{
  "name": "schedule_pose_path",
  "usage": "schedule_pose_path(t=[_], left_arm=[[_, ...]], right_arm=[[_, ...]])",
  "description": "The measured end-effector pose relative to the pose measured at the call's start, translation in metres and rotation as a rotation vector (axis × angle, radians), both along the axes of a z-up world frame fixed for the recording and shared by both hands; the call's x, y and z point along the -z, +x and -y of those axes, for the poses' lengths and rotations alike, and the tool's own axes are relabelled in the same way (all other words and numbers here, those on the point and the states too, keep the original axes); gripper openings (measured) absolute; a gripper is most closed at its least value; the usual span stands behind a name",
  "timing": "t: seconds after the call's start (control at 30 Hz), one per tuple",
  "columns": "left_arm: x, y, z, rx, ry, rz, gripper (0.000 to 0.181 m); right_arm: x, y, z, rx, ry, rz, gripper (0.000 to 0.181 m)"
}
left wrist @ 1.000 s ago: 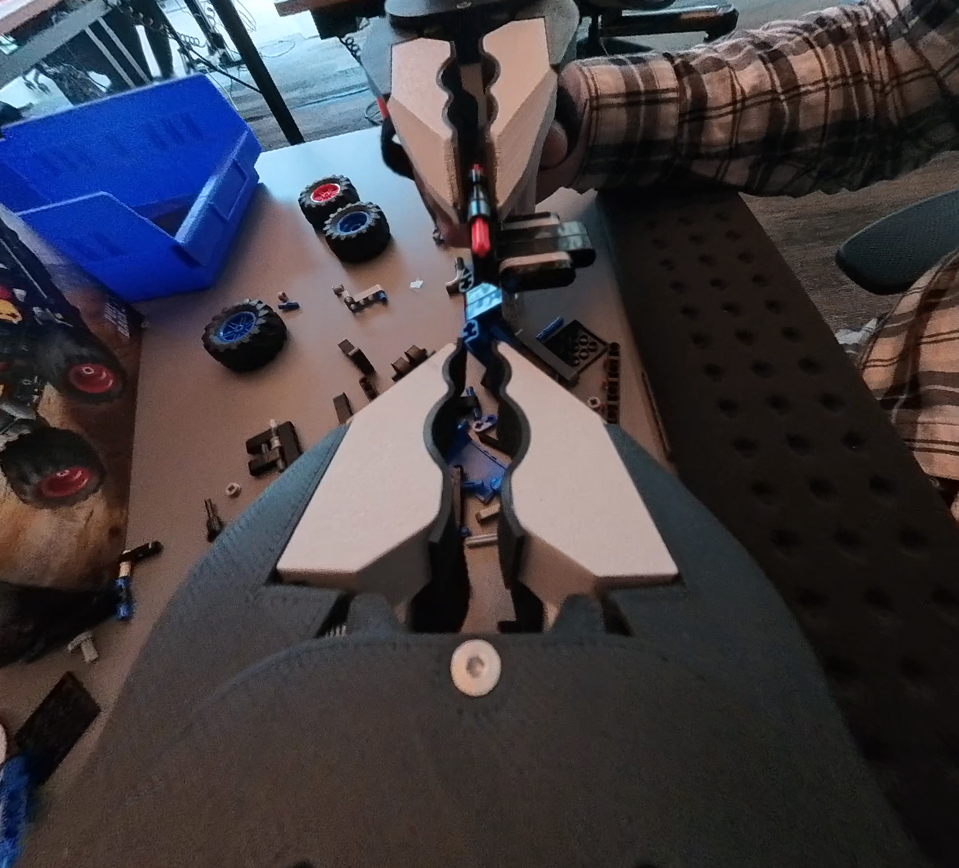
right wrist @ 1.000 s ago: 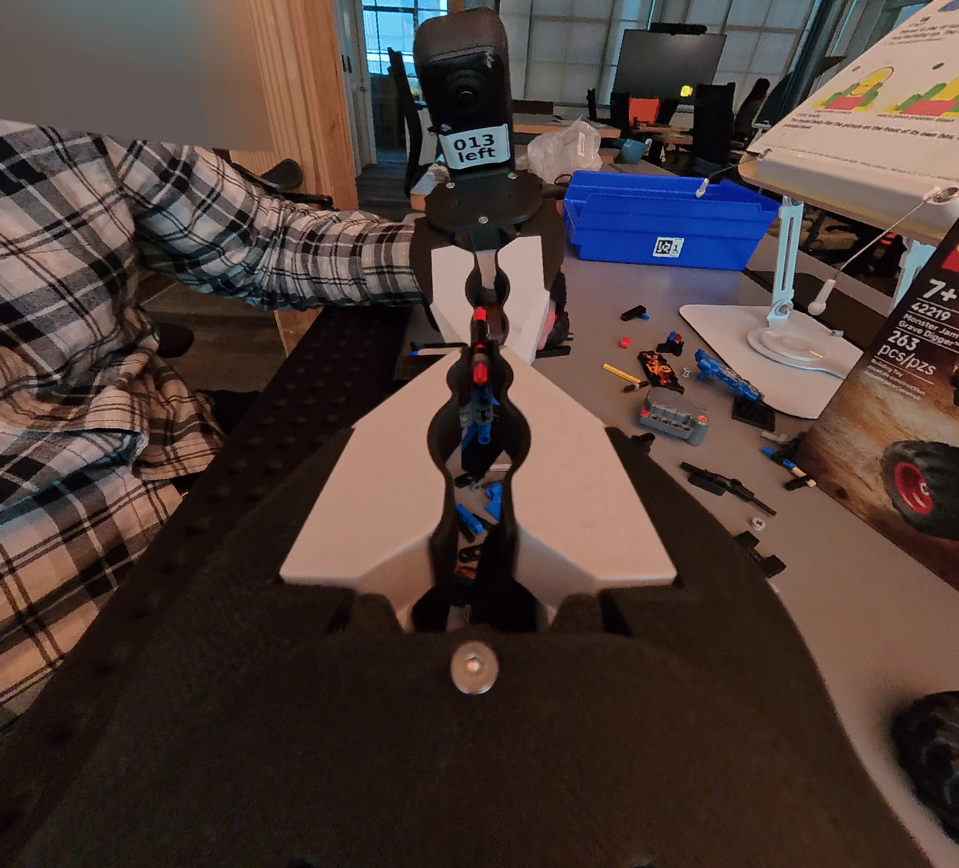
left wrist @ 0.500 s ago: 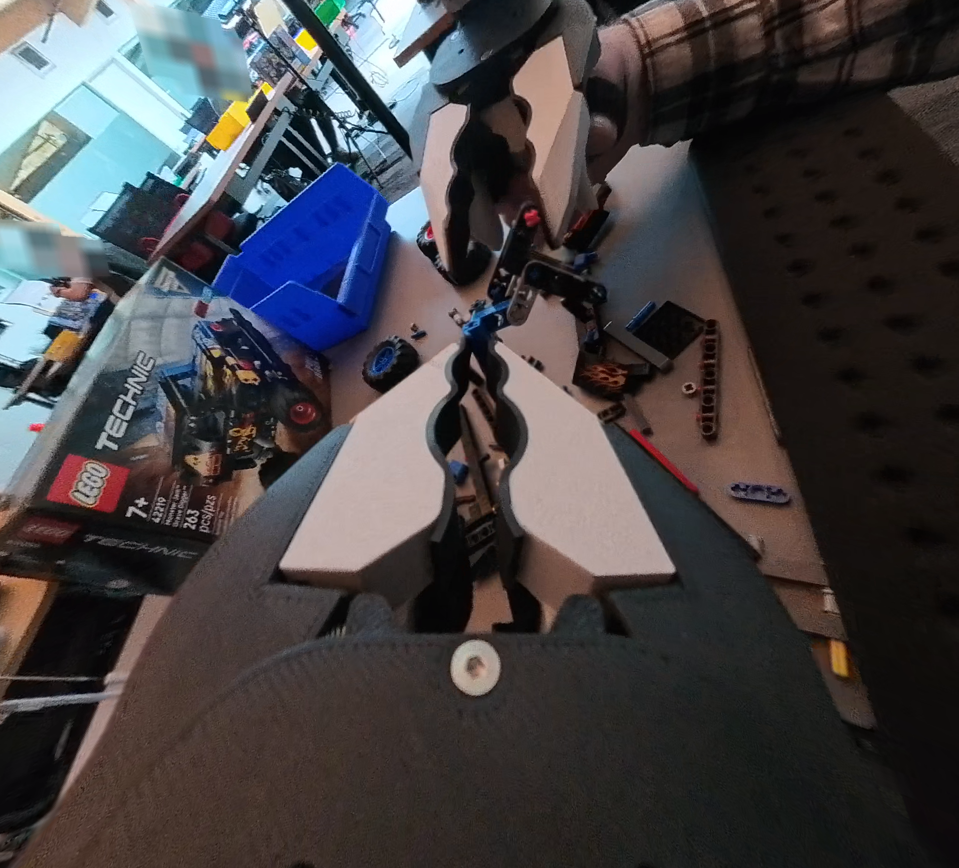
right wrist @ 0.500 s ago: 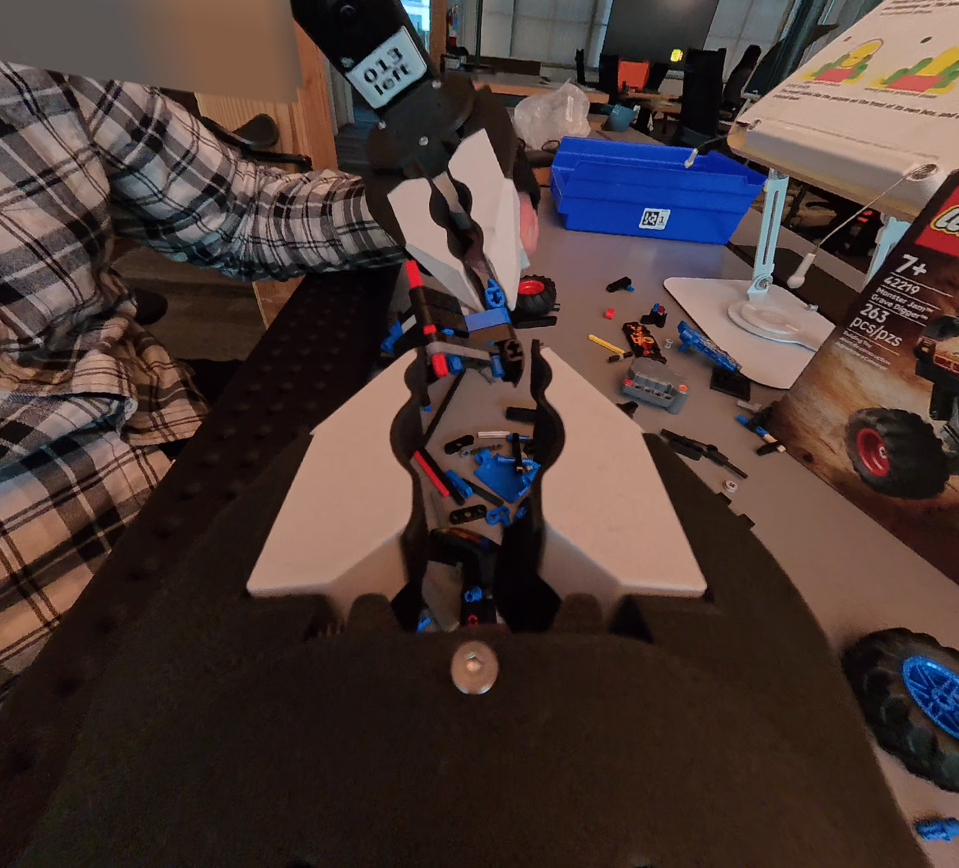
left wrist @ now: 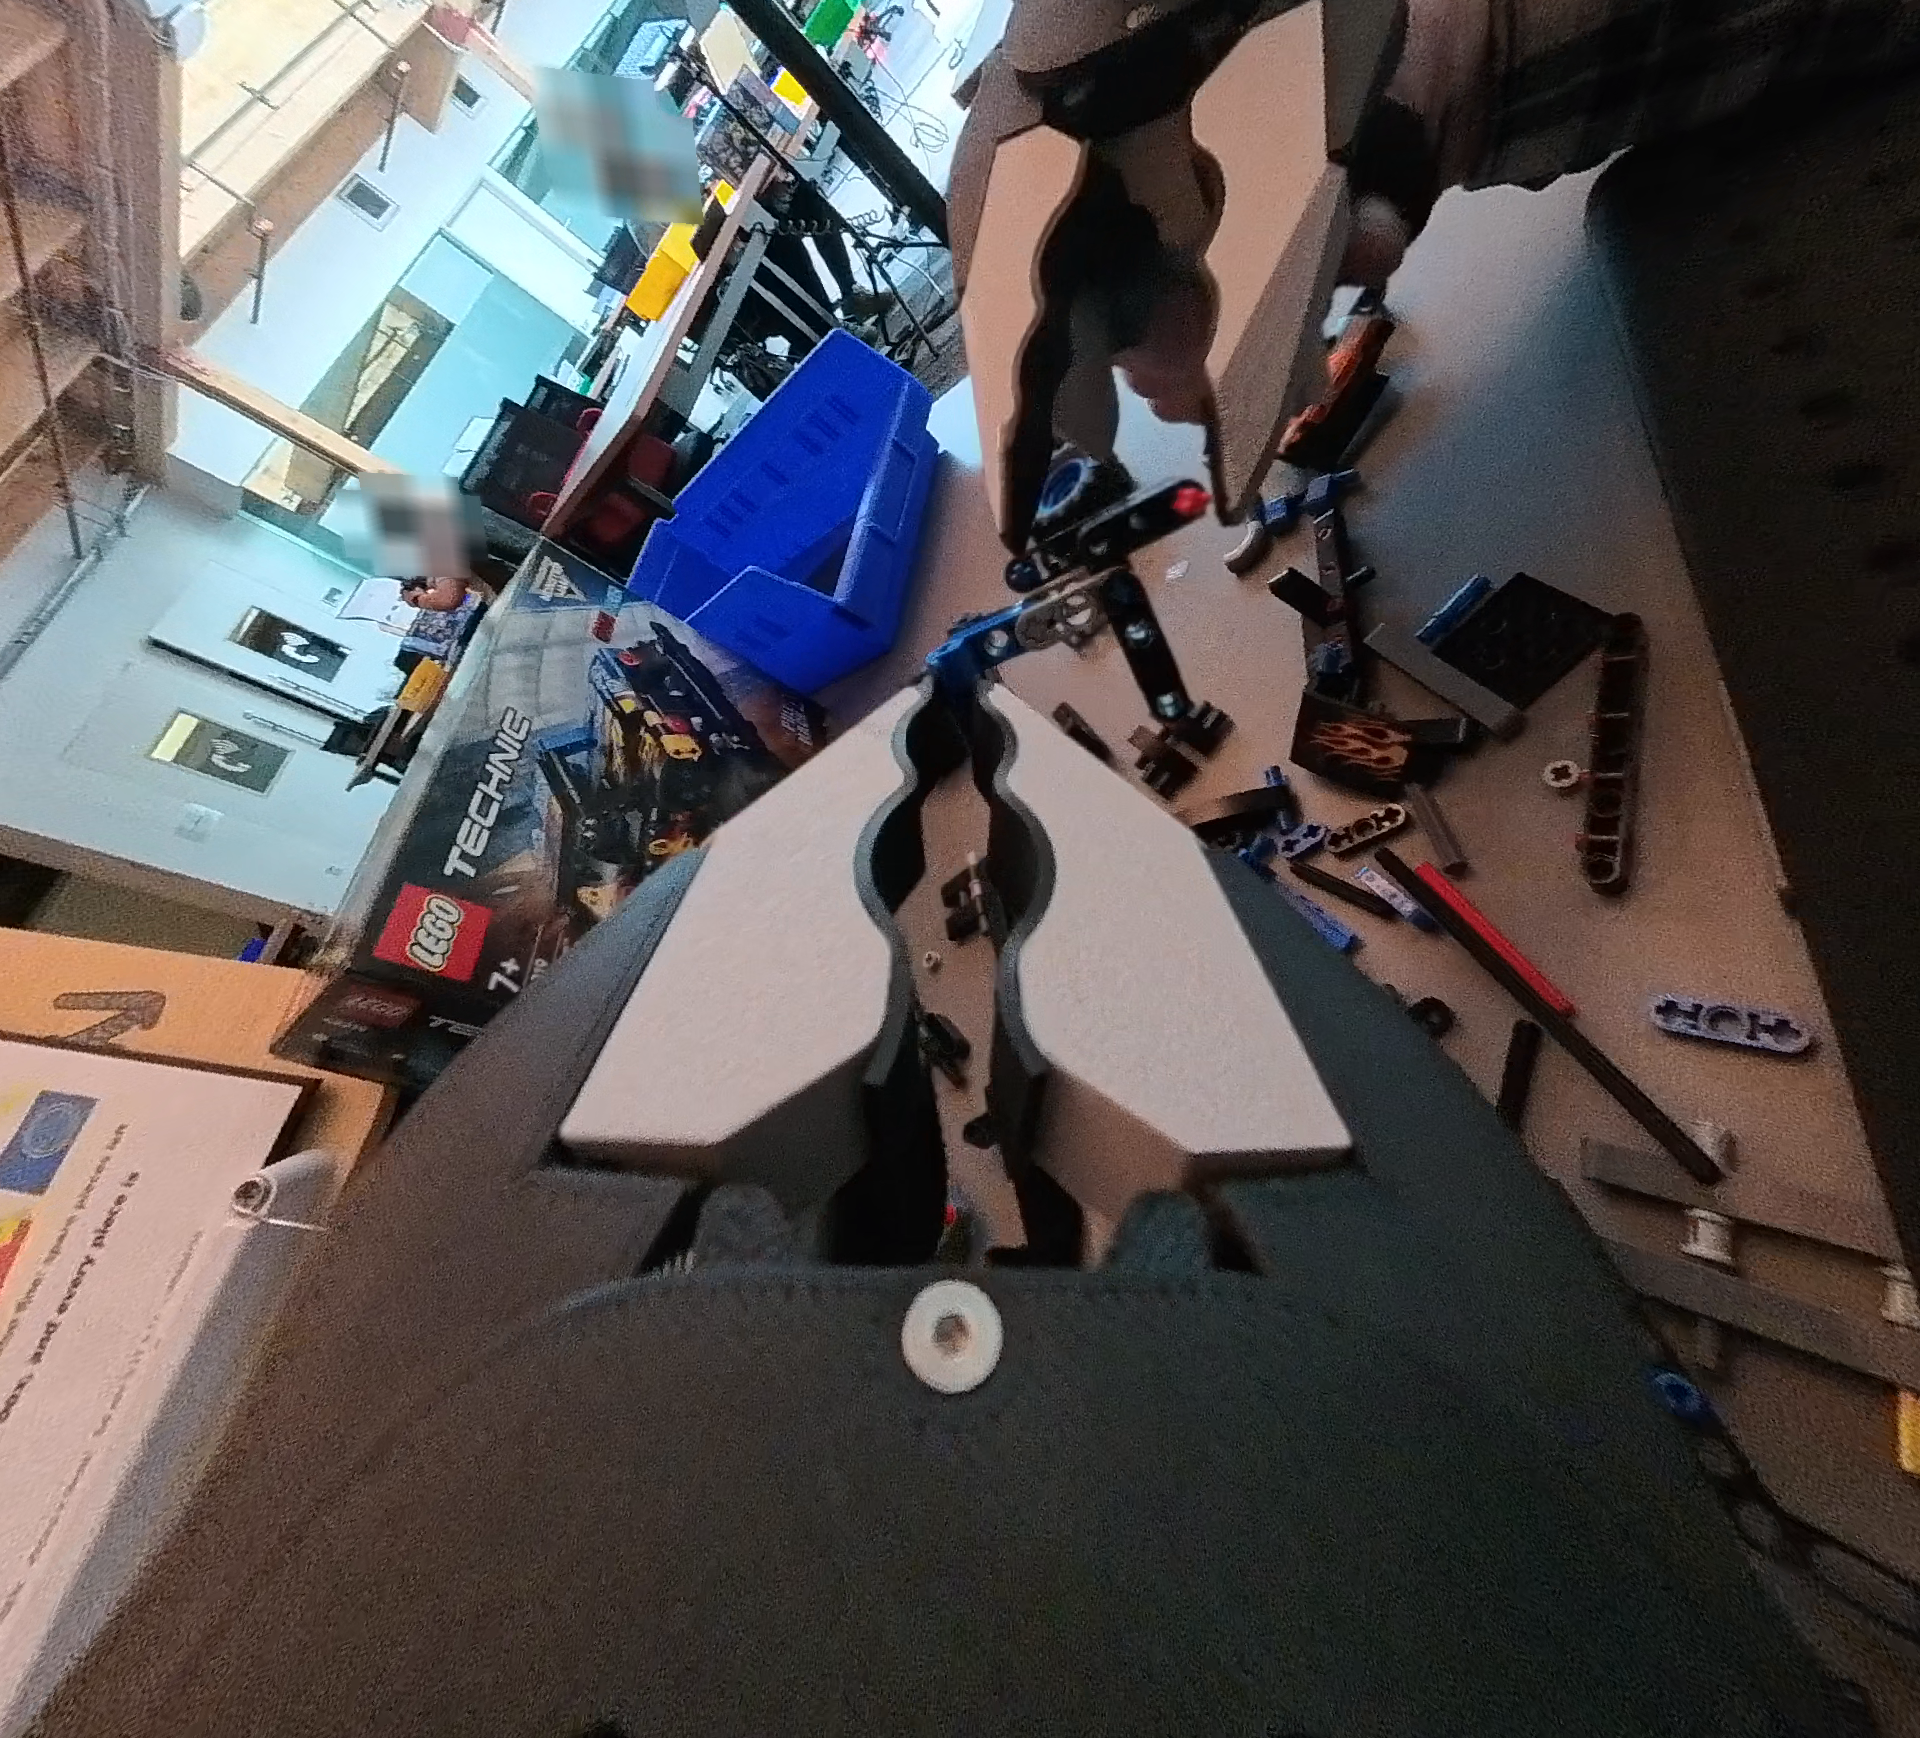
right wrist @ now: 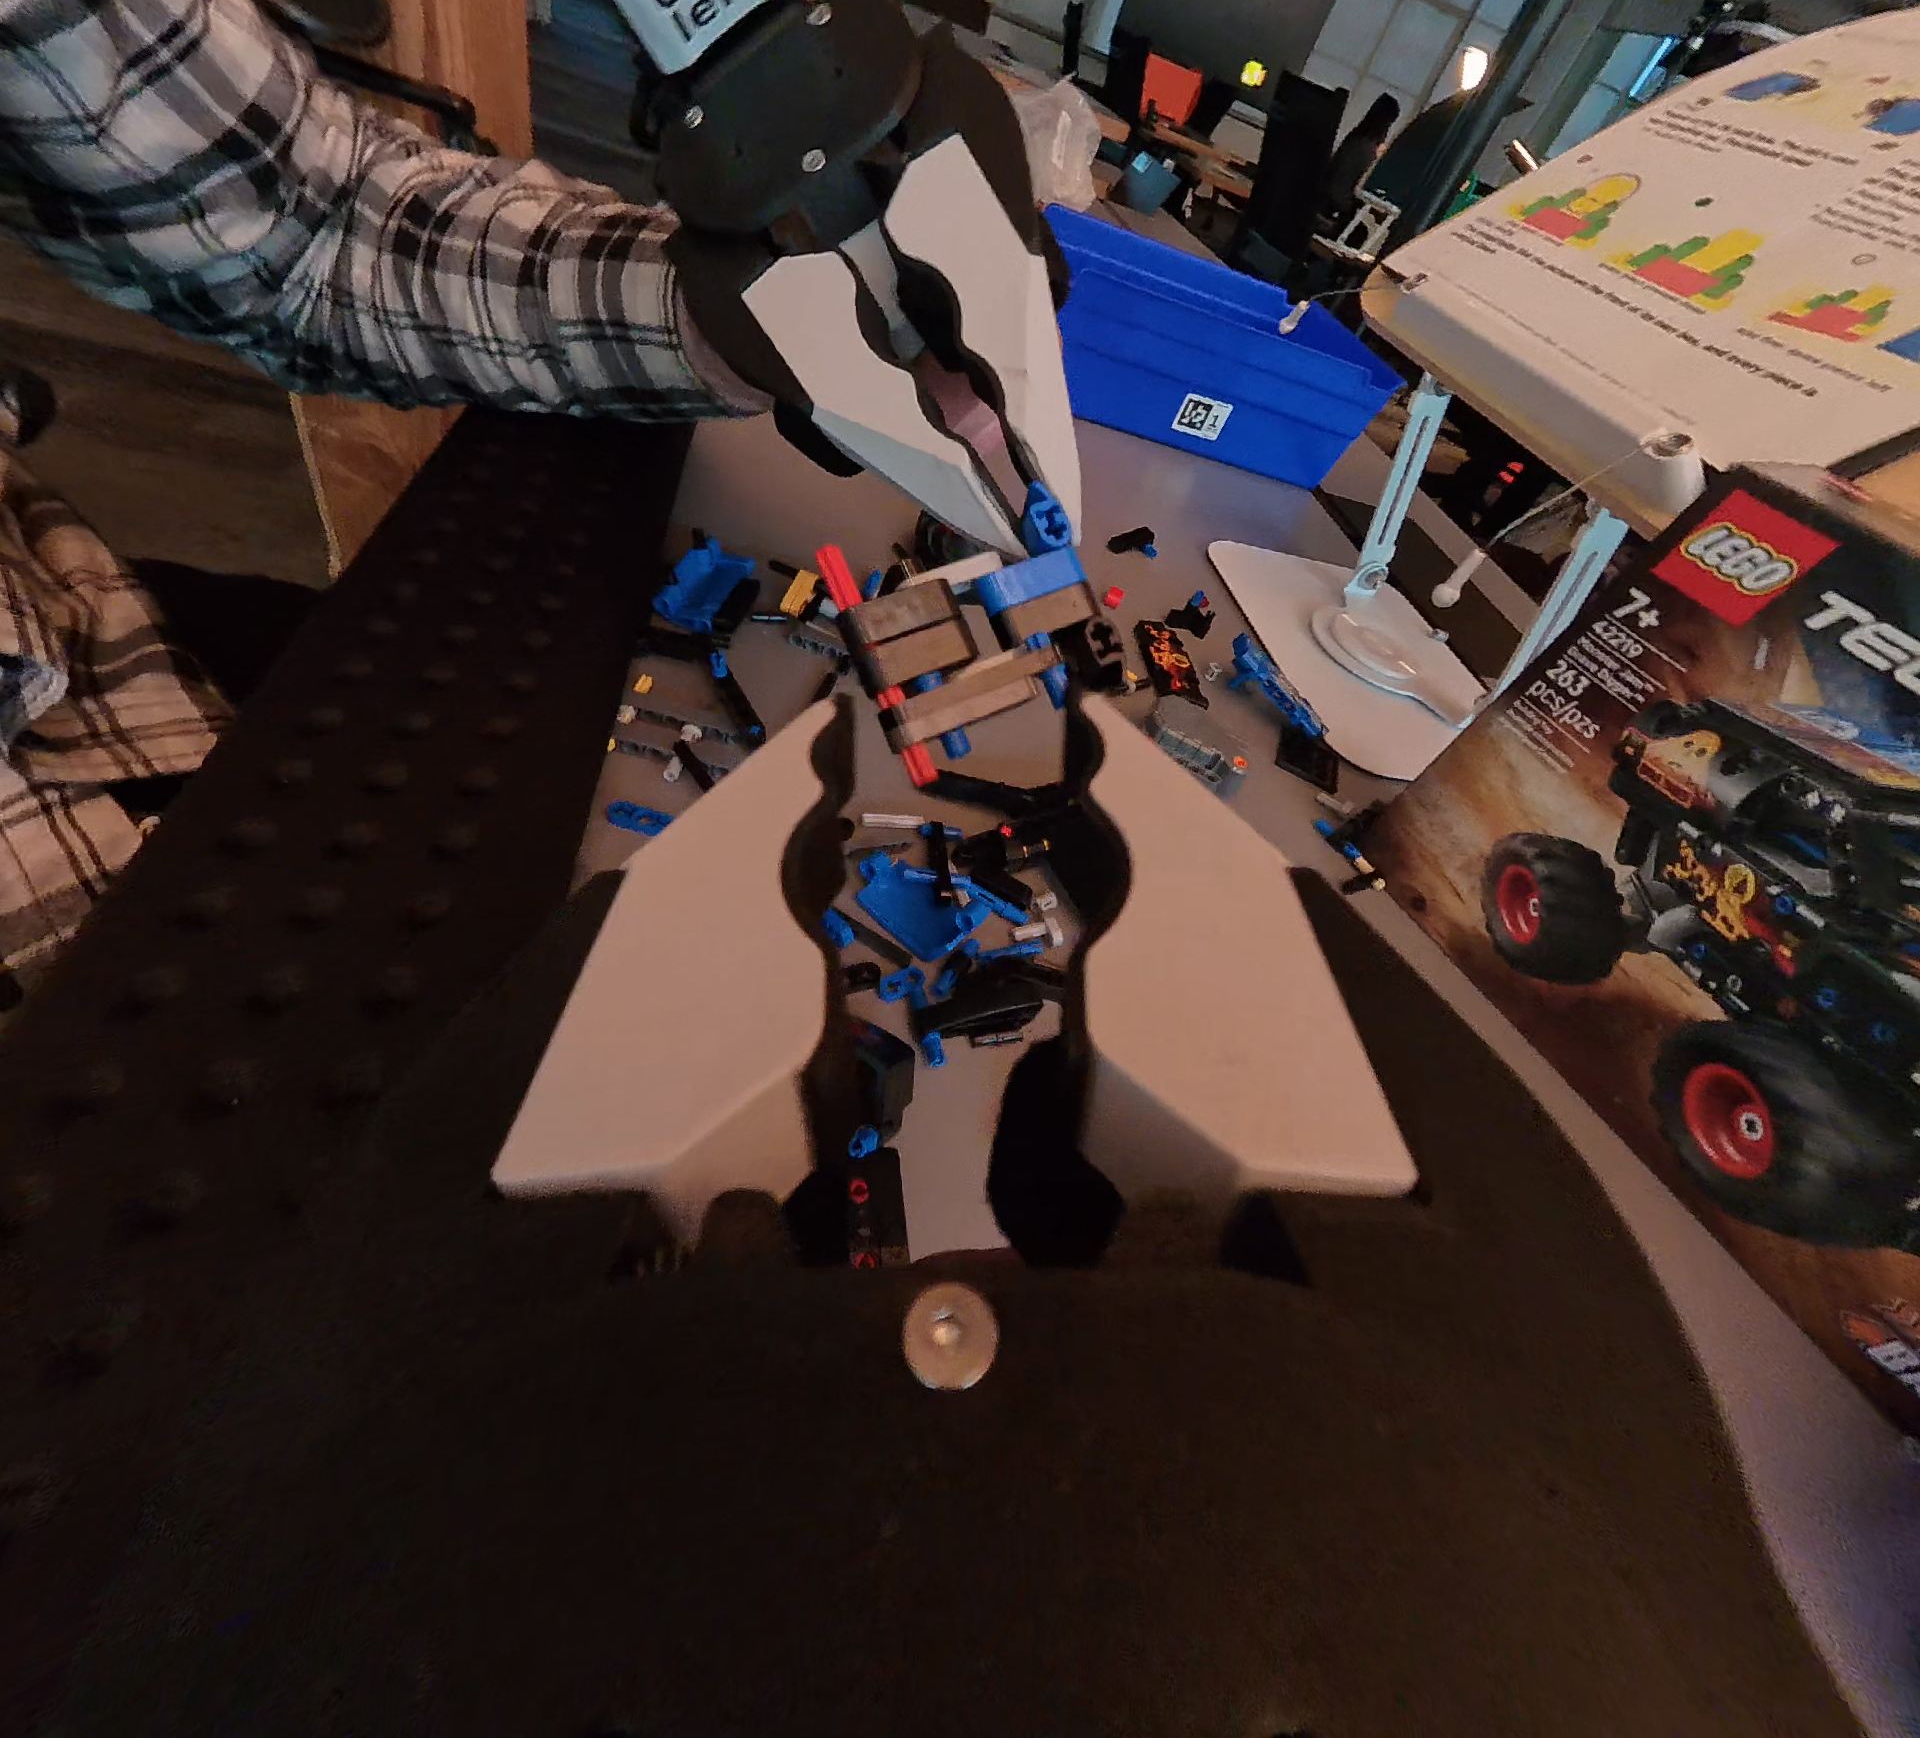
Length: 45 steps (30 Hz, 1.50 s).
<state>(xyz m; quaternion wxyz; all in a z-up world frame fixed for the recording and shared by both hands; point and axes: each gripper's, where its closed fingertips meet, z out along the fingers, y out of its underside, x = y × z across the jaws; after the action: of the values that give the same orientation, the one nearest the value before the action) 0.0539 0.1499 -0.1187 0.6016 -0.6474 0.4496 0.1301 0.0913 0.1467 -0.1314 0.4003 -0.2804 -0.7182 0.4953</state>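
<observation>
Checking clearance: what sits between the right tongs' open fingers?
In the right wrist view, the brick assembly hangs between the right tongs, gripped by the left tongs.

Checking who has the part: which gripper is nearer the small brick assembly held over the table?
Left. The left gripper is shut on the blue end of the brick assembly. The right gripper is open just below it, fingers either side, not gripping.

The toy box (right wrist: 1704,815) is cut off at the right edge, and the distant desks (left wrist: 665,306) are too blurred to read.
</observation>
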Motion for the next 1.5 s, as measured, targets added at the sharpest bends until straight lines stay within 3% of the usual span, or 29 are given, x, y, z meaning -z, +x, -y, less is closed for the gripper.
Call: schedule_pose_path(t=[0.07, 0.17, 0.23, 0.37, 0.4, 0.6, 0.67, 0.77, 0.87, 0.97, 1.03, 1.1, 1.2, 1.27, 1.5], left_arm=[[-0.004, -0.002, 0.000, -0.011, 0.027, -0.001, 0.003], [-0.008, 0.000, 0.000, -0.005, 0.074, -0.024, 0.002], [-0.008, 0.004, 0.001, 0.009, 0.099, -0.034, 0.003], [-0.011, 0.009, 0.002, 0.032, 0.138, -0.037, 0.003], [-0.011, 0.011, 0.003, 0.043, 0.139, -0.034, 0.003], [-0.014, 0.006, -0.001, 0.031, 0.137, 0.028, 0.000], [-0.019, 0.001, -0.002, 0.018, 0.136, 0.070, 0.012], [-0.020, 0.000, 0.002, 0.036, 0.097, 0.123, 0.015], [-0.018, 0.007, 0.009, 0.075, 0.048, 0.135, 0.000], [-0.005, 0.015, 0.007, 0.095, -0.047, 0.164, 0.000], [-0.006, 0.017, 0.002, 0.068, -0.031, 0.174, 0.013], [-0.005, 0.015, -0.003, 0.030, -0.027, 0.183, 0.009], [0.003, 0.015, -0.011, -0.027, -0.064, 0.195, 0.018], [0.005, 0.019, -0.012, -0.013, -0.079, 0.215, 0.007], [0.004, 0.018, -0.011, 0.012, -0.094, 0.259, 0.004]], right_arm=[[0.000, -0.002, -0.005, 0.021, -0.041, 0.023, 0.053], [-0.004, -0.001, -0.001, -0.039, -0.178, 0.066, 0.055], [-0.005, -0.005, -0.005, -0.059, -0.309, 0.110, 0.043], [-0.004, -0.007, 0.003, -0.146, -0.438, 0.163, 0.035], [-0.005, -0.006, 0.007, -0.171, -0.440, 0.163, 0.018], [-0.008, -0.010, 0.002, -0.128, -0.403, 0.118, 0.010], [-0.009, -0.013, -0.007, -0.077, -0.377, 0.097, 0.008], [-0.010, -0.016, -0.014, -0.015, -0.342, 0.072, 0.008], [-0.012, -0.017, -0.019, 0.018, -0.334, 0.052, 0.008], [-0.014, -0.018, -0.019, 0.029, -0.316, 0.037, 0.008], [-0.009, -0.020, -0.016, 0.045, -0.267, 0.045, 0.008], [-0.008, -0.022, -0.015, 0.056, -0.241, 0.041, 0.008], [-0.009, -0.022, -0.017, 0.069, -0.234, 0.031, 0.008], [-0.007, -0.022, -0.012, 0.058, -0.211, 0.034, 0.008], [-0.009, -0.027, -0.008, 0.066, -0.196, 0.022, 0.016]])
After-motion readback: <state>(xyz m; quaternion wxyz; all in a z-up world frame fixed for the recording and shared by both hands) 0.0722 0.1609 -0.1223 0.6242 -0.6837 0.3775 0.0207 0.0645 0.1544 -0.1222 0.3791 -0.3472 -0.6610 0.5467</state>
